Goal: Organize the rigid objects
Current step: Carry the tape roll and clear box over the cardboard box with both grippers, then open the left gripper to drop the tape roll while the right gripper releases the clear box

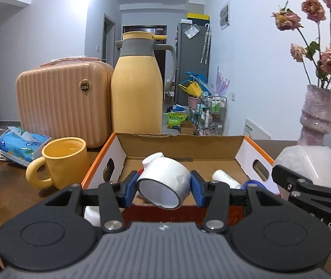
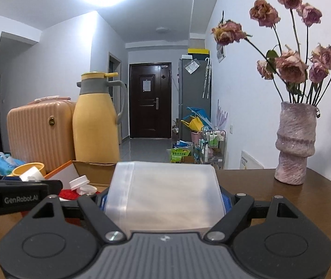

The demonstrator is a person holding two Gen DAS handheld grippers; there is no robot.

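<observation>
My left gripper [image 1: 164, 186] is shut on a white cylindrical tub [image 1: 165, 179] with a grey rim, tilted and held between the blue pads above an open cardboard box [image 1: 181, 144] with orange edges. In the box lie a white bottle [image 1: 225, 177], a blue item [image 1: 253, 183] and something red. My right gripper [image 2: 163, 200] is shut on a translucent plastic container [image 2: 165, 186] just right of the box. In the left wrist view that container [image 1: 311, 165] shows at the right. One finger [image 2: 37, 188] of the left gripper crosses the left of the right wrist view.
On the brown table [image 2: 281, 204], a yellow mug [image 1: 65, 162] stands left of the box. Behind it are a blue tissue pack [image 1: 23, 144], a ribbed peach case [image 1: 65, 102] and a tall yellow thermos jug [image 1: 137, 93]. A pink vase [image 2: 295, 144] of dried roses stands at the right.
</observation>
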